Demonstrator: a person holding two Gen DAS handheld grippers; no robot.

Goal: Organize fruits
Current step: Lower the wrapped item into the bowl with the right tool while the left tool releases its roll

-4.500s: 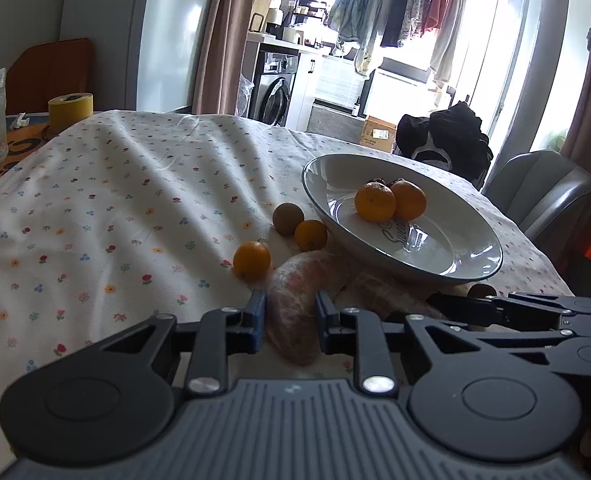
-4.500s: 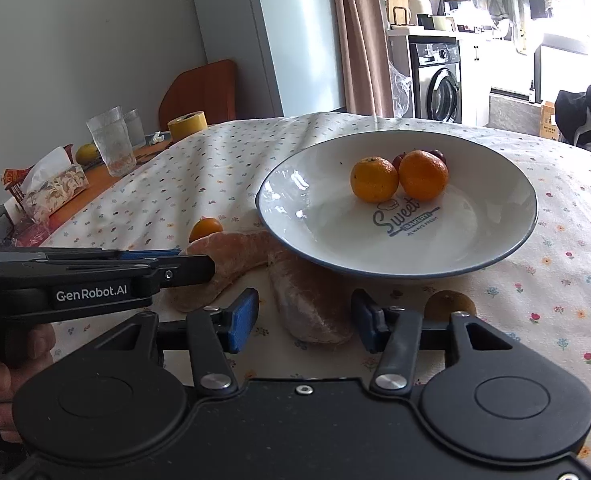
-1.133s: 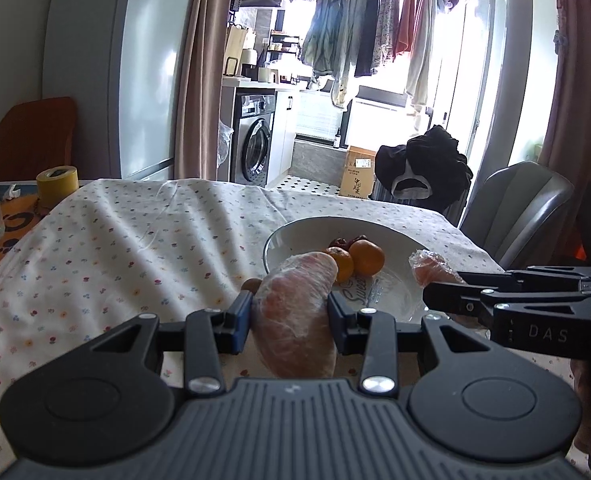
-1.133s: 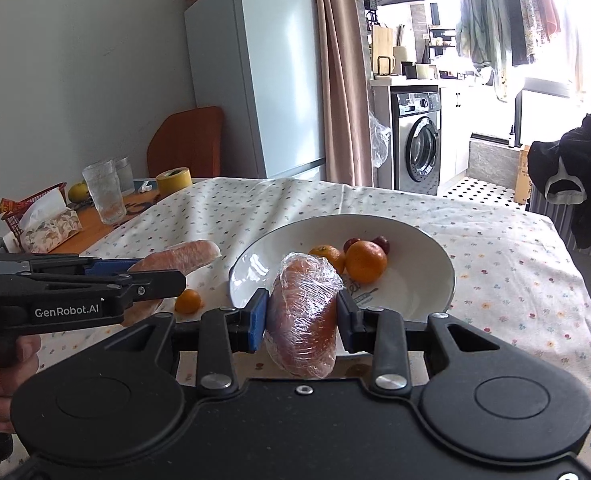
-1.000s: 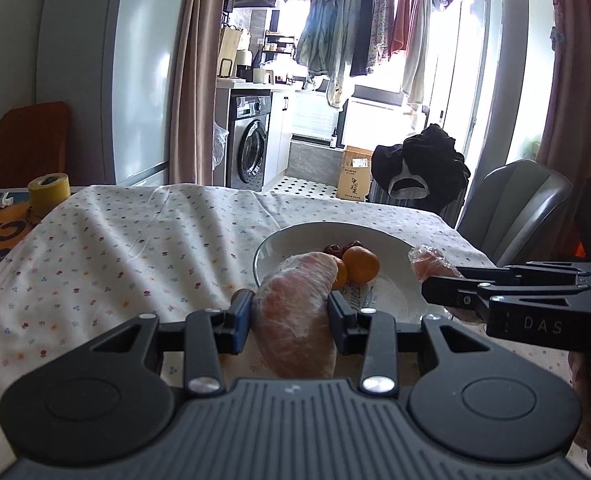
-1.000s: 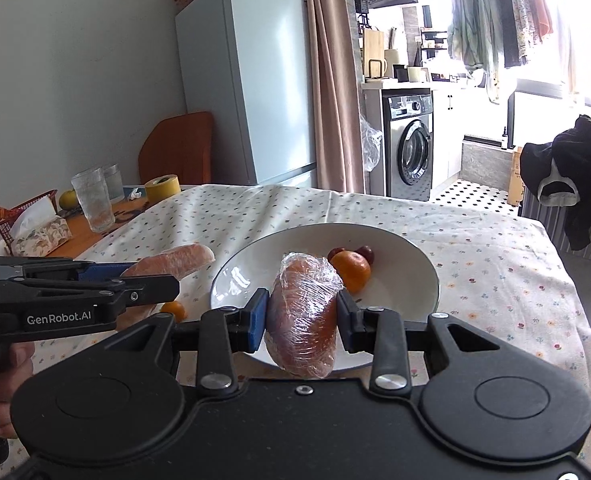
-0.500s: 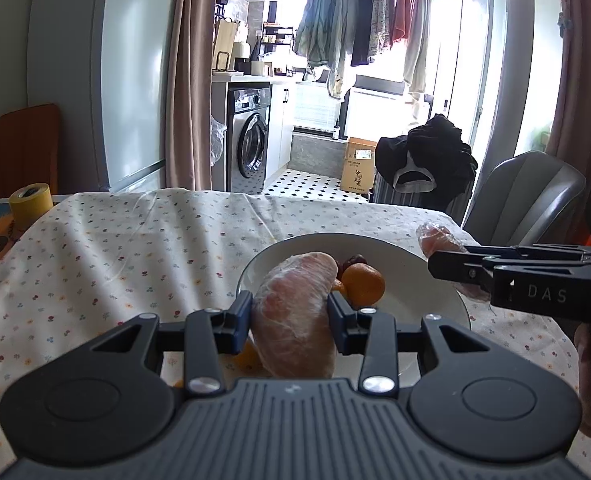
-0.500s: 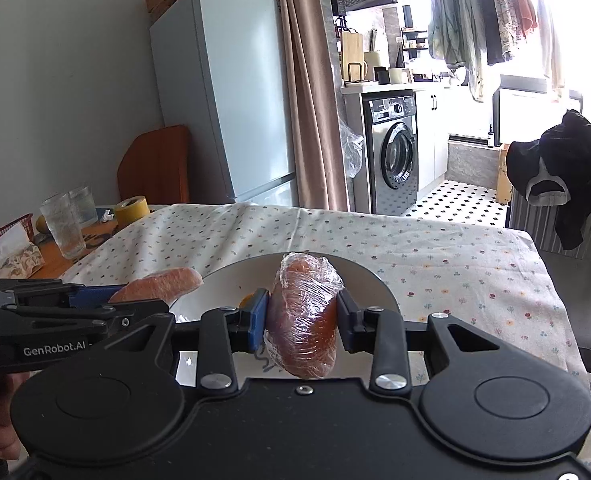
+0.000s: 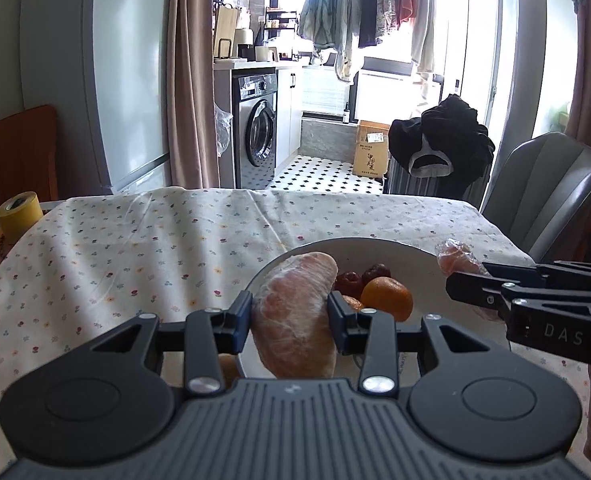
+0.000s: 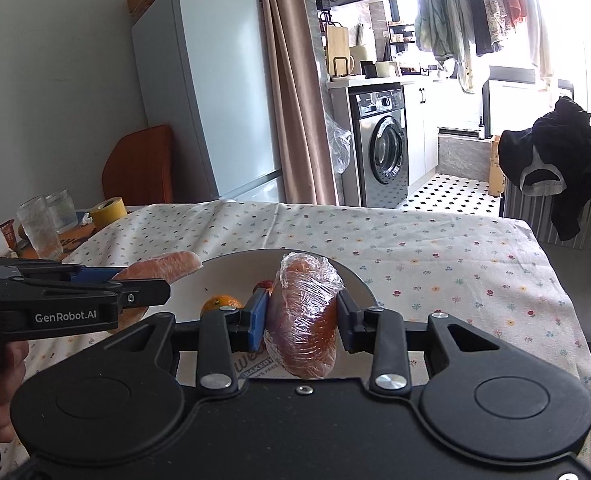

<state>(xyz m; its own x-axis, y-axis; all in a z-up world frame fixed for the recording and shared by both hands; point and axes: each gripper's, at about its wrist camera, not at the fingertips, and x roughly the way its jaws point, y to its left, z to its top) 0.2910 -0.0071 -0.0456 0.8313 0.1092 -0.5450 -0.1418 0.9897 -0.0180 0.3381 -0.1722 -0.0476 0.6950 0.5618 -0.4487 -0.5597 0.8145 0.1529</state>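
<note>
Holding wrapped fruit over the plate [image 9: 411, 258].
Left tongs [image 9: 291, 316] and right tongs [image 10: 301, 316] each clamp a wrapped fruit piece [image 9: 295, 320] at lower centre.

2 film-wrapped pink-orange fruit wedges [image 9: 295, 316] [image 10: 303, 316] held tilted above white plate [image 9: 411, 256]; in plate: orange [image 9: 387, 298], 2 dark red fruits [image 9: 359, 276].

A flowered tablecloth [image 9: 143, 248] covers the table. At the table's far left corner, just off the cloth, stand a roll of yellow tape [image 10: 108, 212] and two drinking glasses [image 10: 39, 226] touching each other. A white fridge [image 10: 211, 92] and a brown curtain [image 10: 291, 92] rise beyond the far edge, with a washing machine [image 10: 383, 148] past them. Dark clothes [image 10: 555, 160] lie heaped on a striped rack, and a grey chair [image 9: 551, 188] stands at the table's far right corner.
</note>
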